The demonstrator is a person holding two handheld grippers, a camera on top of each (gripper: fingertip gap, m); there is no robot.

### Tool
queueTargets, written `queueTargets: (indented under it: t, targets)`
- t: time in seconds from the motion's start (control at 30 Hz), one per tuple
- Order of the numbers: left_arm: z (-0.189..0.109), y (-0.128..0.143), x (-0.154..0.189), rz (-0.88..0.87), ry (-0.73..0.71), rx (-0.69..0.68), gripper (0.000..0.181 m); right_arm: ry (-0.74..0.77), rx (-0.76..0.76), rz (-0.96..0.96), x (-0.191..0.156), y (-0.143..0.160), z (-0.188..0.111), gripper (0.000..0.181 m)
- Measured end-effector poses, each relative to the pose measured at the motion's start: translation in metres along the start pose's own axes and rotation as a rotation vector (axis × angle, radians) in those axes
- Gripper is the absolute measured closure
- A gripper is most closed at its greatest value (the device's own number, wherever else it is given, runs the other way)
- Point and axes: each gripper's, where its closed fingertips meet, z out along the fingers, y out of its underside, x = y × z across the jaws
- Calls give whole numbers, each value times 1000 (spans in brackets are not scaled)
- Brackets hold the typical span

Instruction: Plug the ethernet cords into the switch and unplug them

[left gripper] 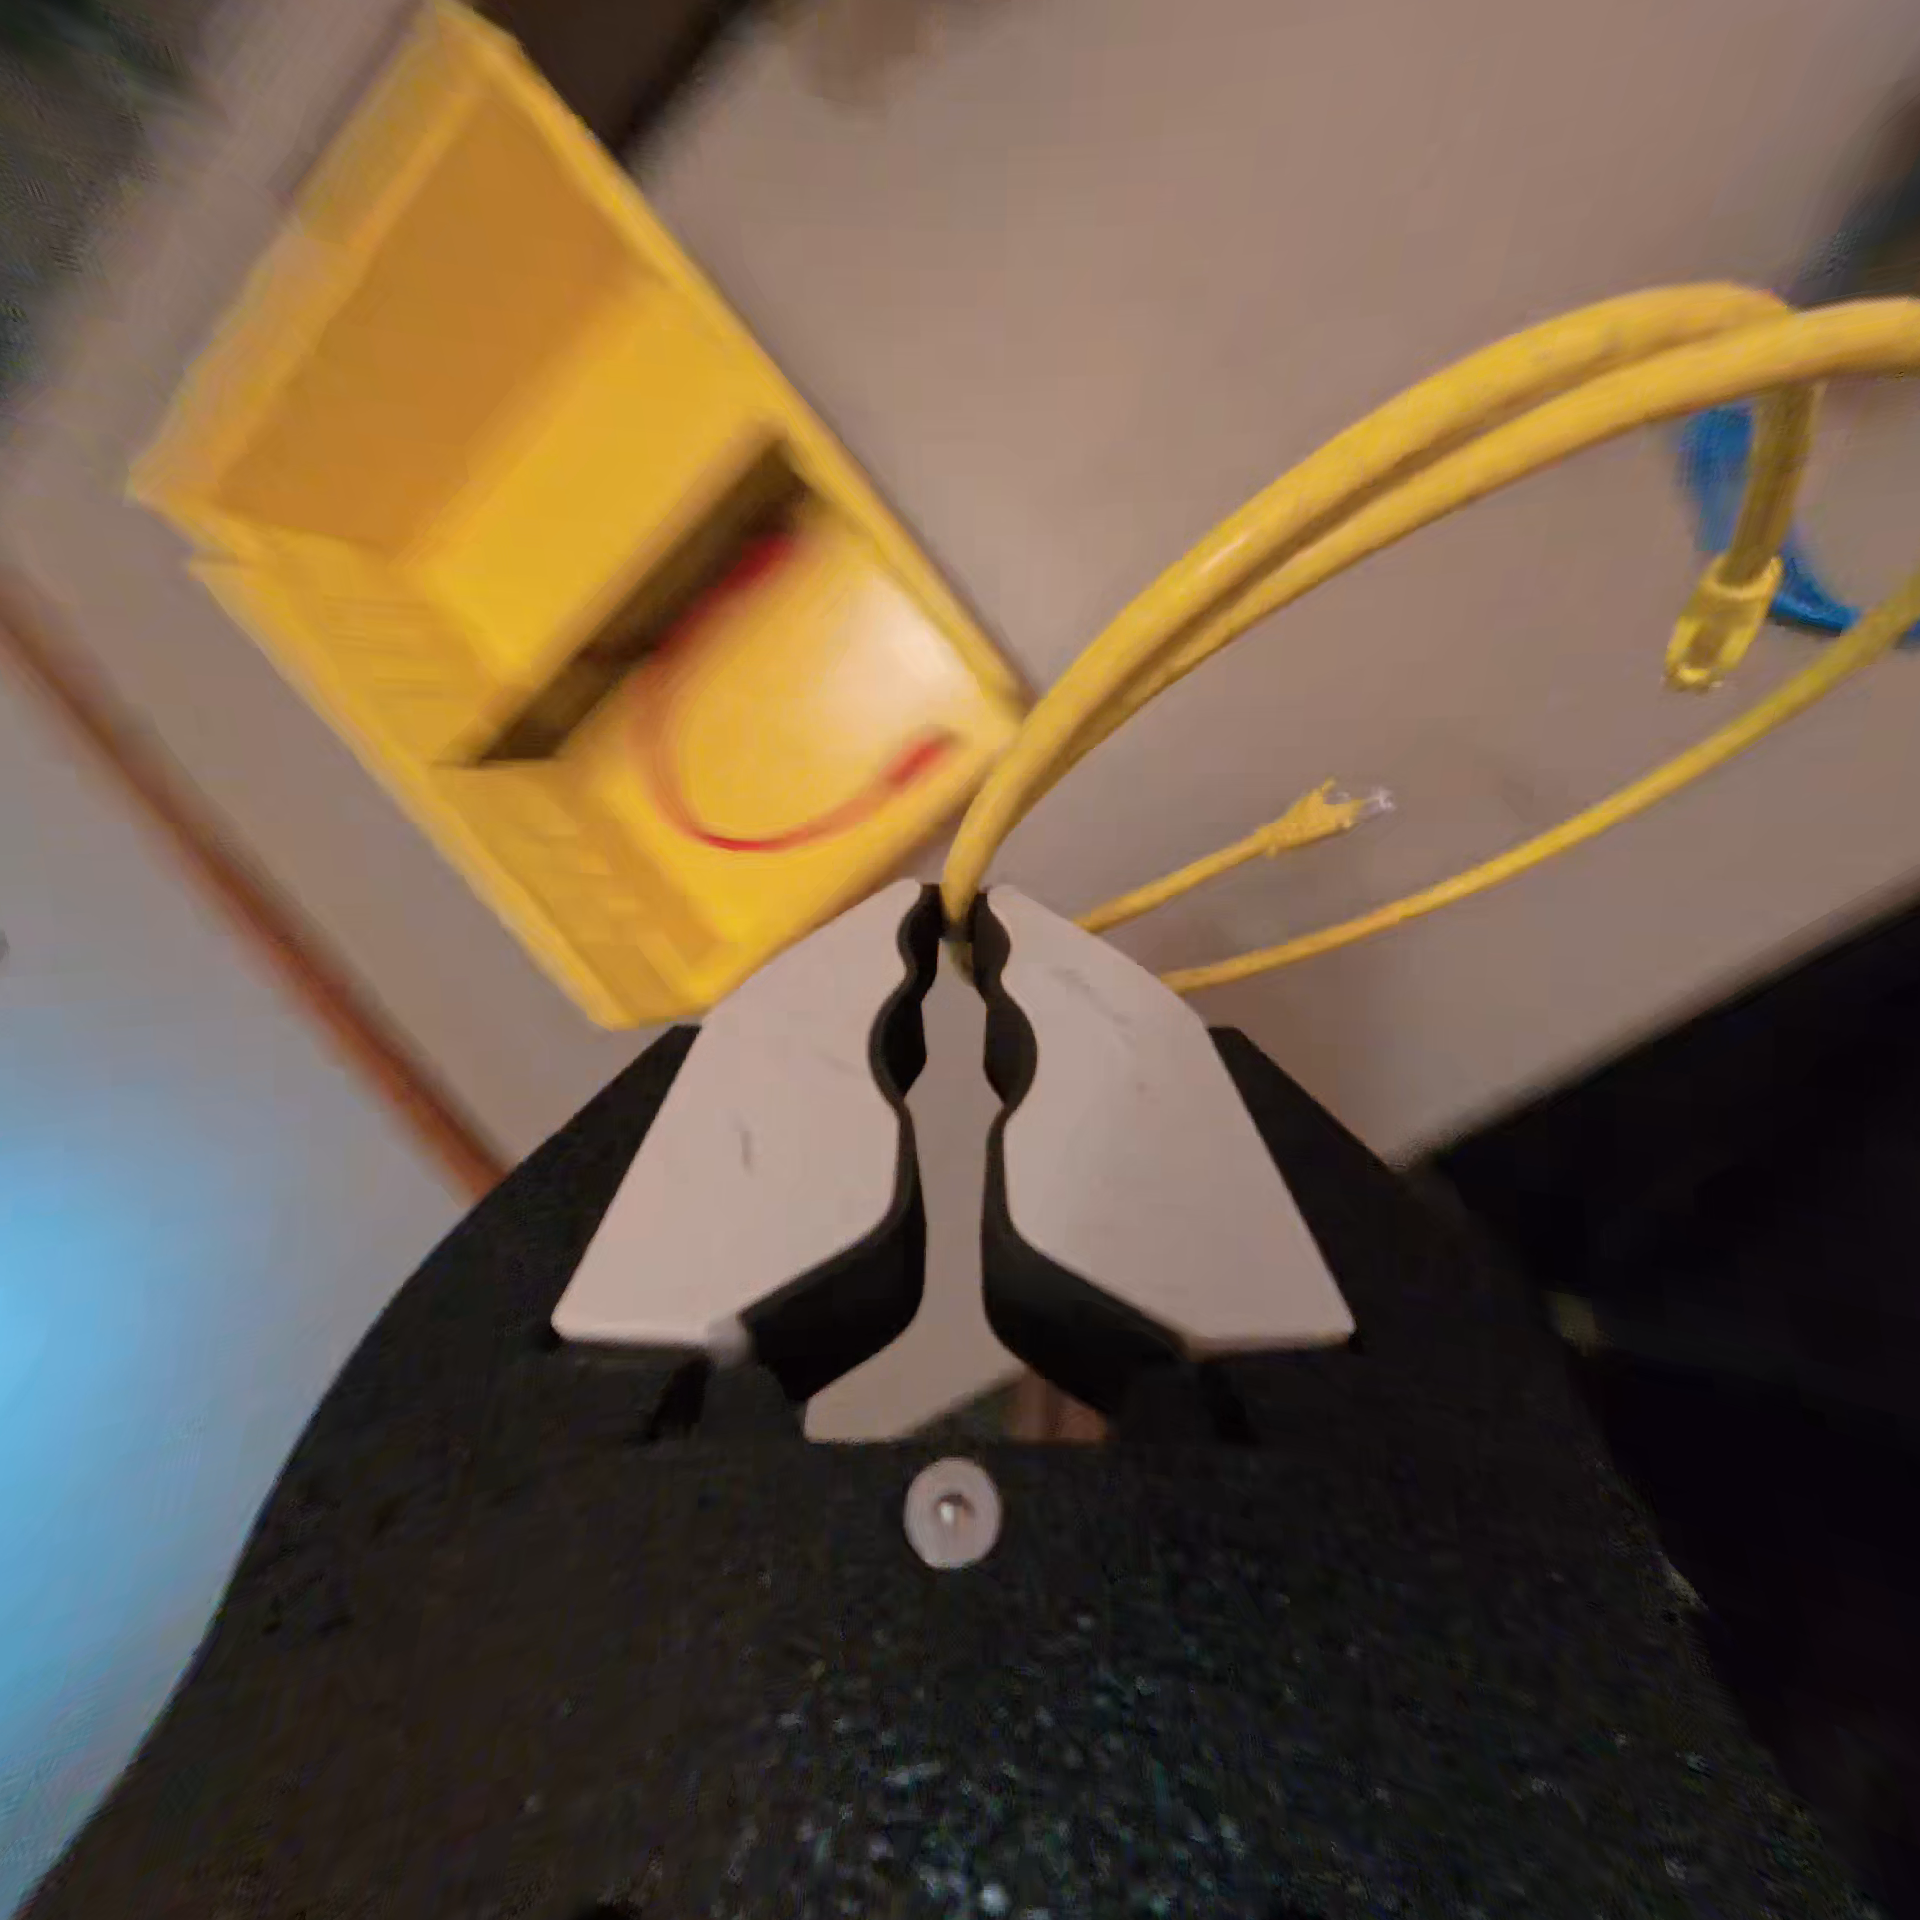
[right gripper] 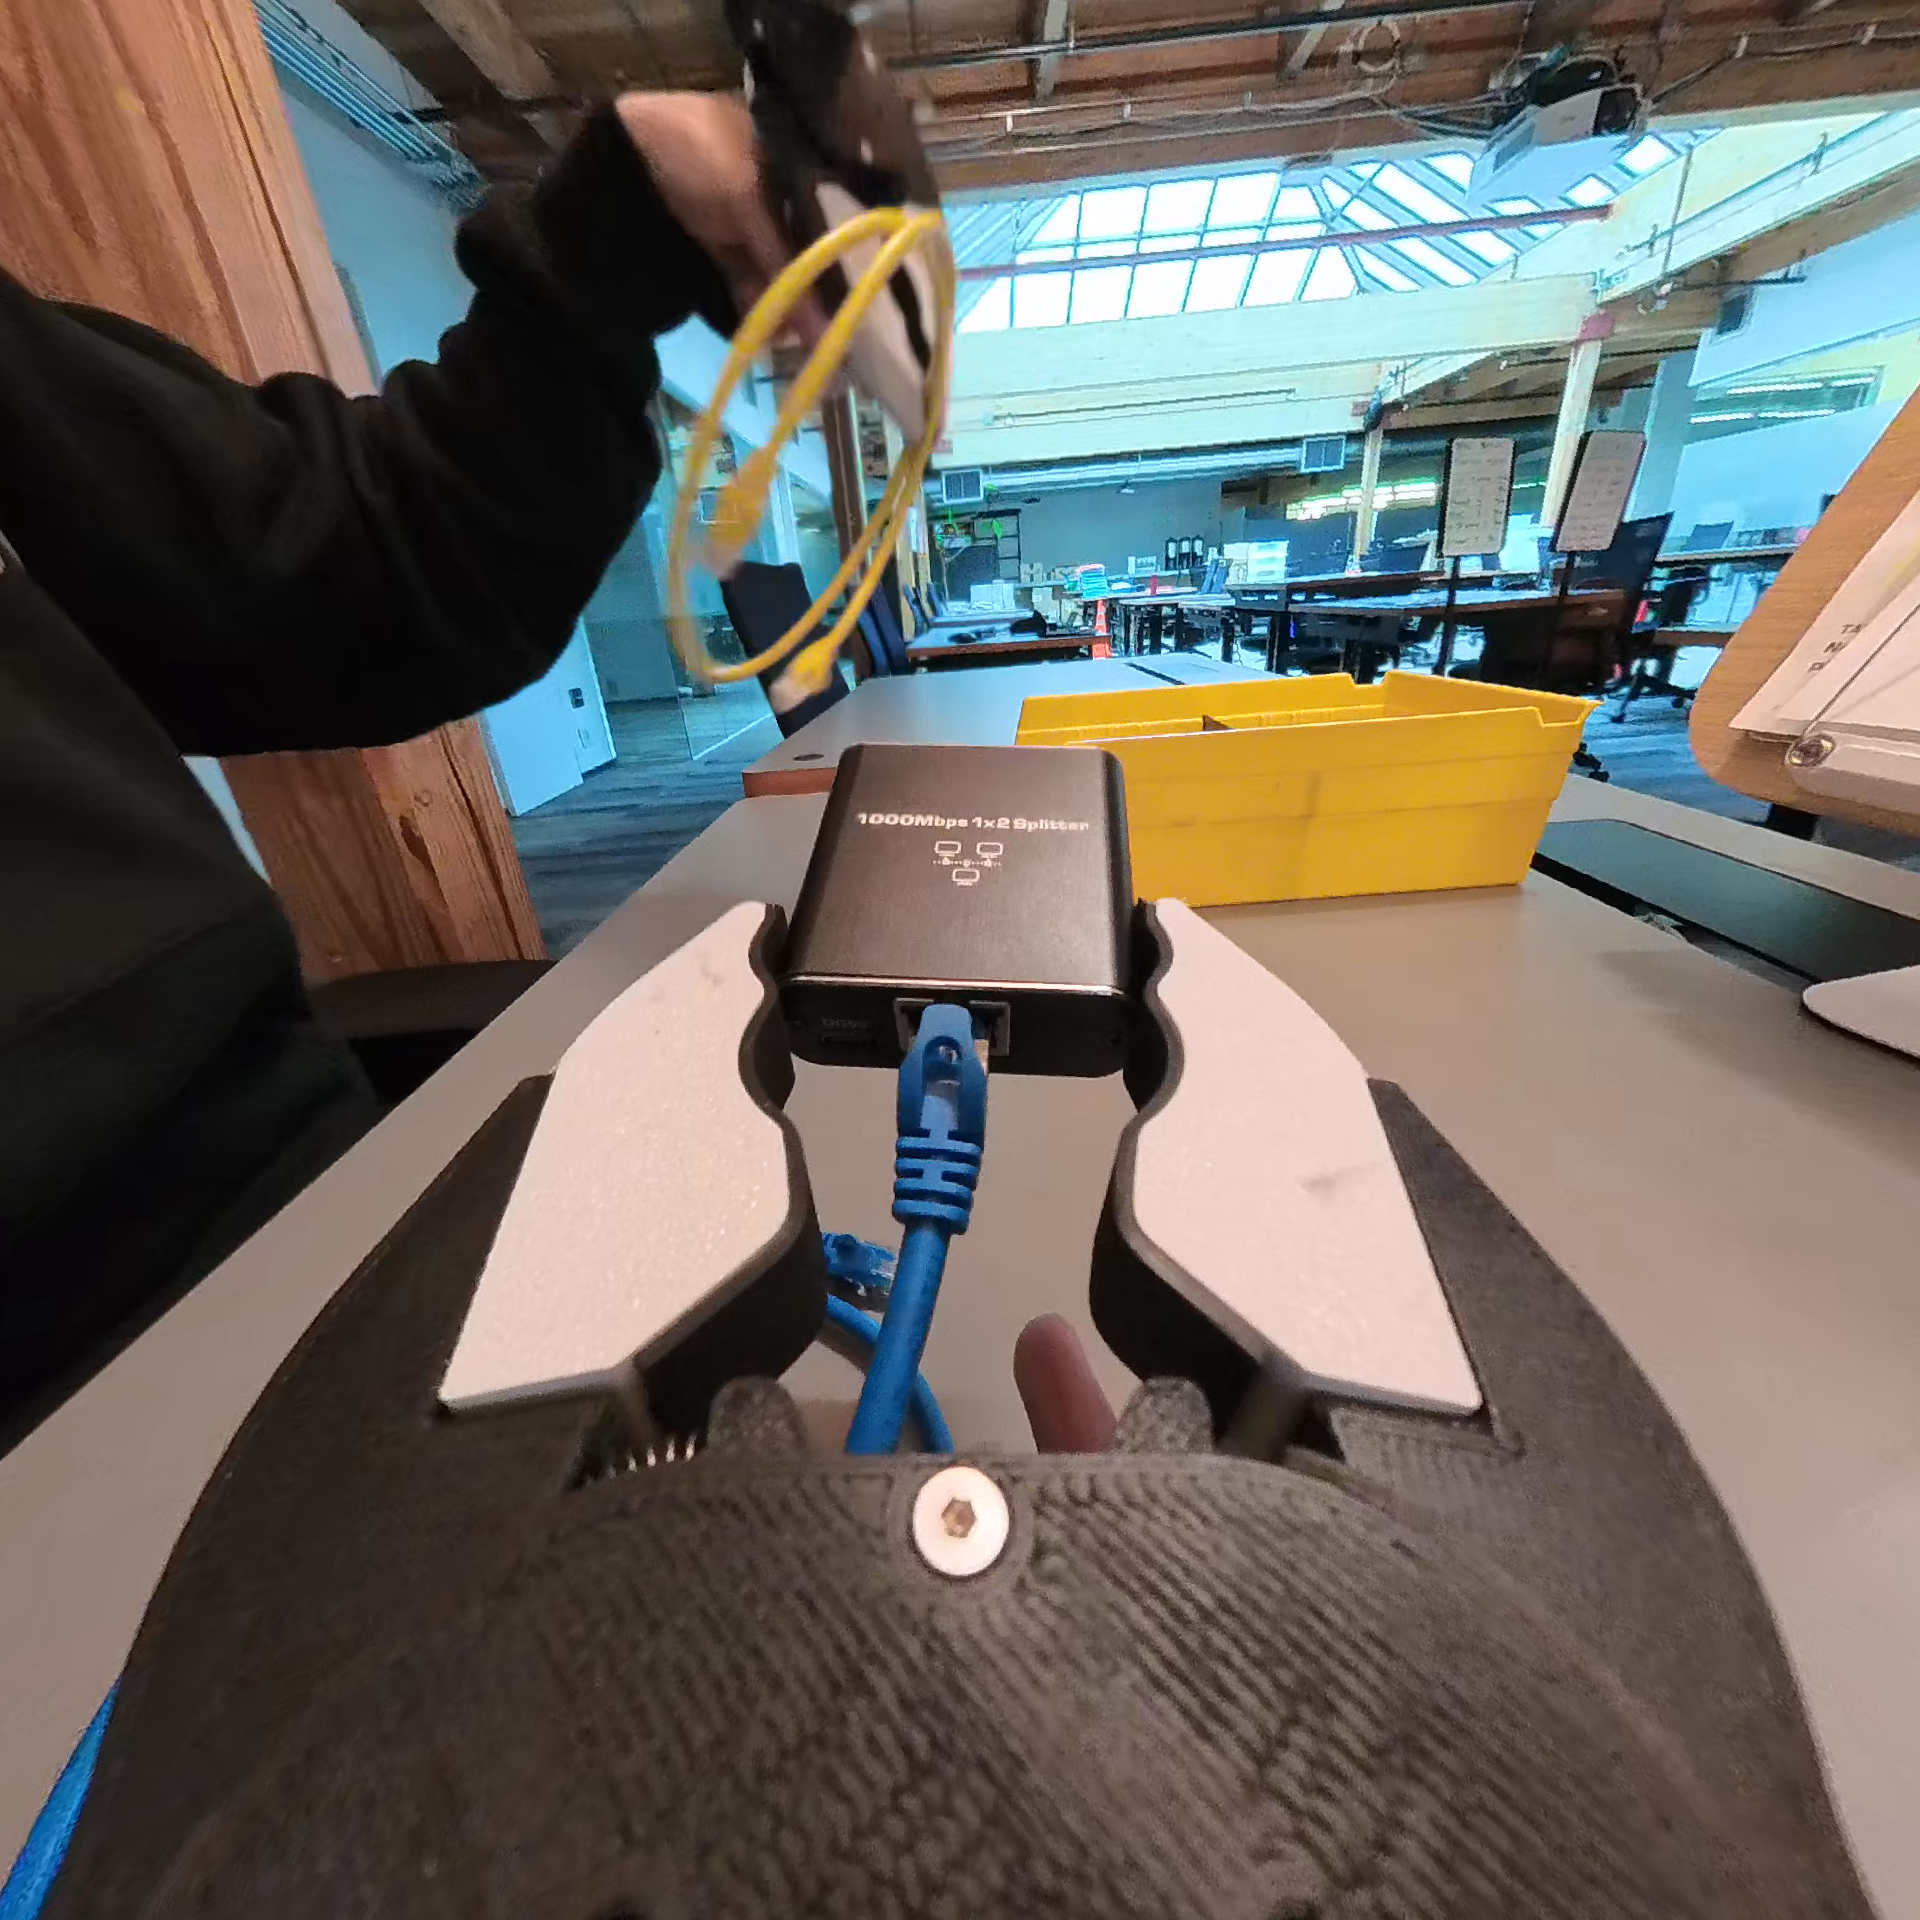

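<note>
My left gripper (left gripper: 958,916) is shut on a looped yellow ethernet cord (left gripper: 1299,488) and holds it high above the table; both plugs hang free. The same cord (right gripper: 821,447) and the left gripper (right gripper: 894,312) show blurred at the upper left of the right wrist view. My right gripper (right gripper: 961,935) is shut on the sides of a small black switch box (right gripper: 961,862) that rests on the grey table (right gripper: 1507,1091). A blue ethernet cord (right gripper: 935,1153) is plugged into the left of two front ports and runs back between my fingers.
A yellow divided bin (right gripper: 1320,810) stands just behind the switch; from above it shows a red wire inside (left gripper: 499,540). A wooden pillar (right gripper: 156,208) and a person's black sleeve (right gripper: 312,540) are at the left. A board with papers (right gripper: 1849,665) leans at the right.
</note>
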Motion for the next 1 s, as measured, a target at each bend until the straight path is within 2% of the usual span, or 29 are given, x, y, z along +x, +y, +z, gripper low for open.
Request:
queueTargets:
  t: [0.03,0.17,0.27,0.4,0.5,0.63,0.67,0.73,0.83,0.9,1.0]
  targets:
    - [13,7,24,16,120,-39,176,-5,0,-2,-1,0,0,119]
    - [85,28,94,-23,471,-117,176,-16,-3,-10,-3,0,0,119]
    - [138,37,124,-134,625,-132,176,-20,1,-13,-4,0,0,119]
    - [183,29,122,-239,553,-62,176,-24,4,-19,-5,0,0,119]
    - [194,23,118,-260,489,-5,176,-28,3,-19,-5,0,0,119]
    - [198,27,101,-198,313,45,169,-36,-4,-22,-7,1,0,119]
    - [196,25,98,-147,266,72,167,-34,-6,-21,-7,1,1,119]
    - [188,6,111,60,233,221,163,-41,-10,-21,-7,1,1,119]
    - [173,-15,170,510,294,403,156,-44,-20,-22,-8,3,2,119]
    - [180,-22,196,791,244,439,147,-49,-22,-27,-9,3,2,119]
    - [205,-34,212,1013,198,418,143,-46,-18,-29,-9,3,2,119]
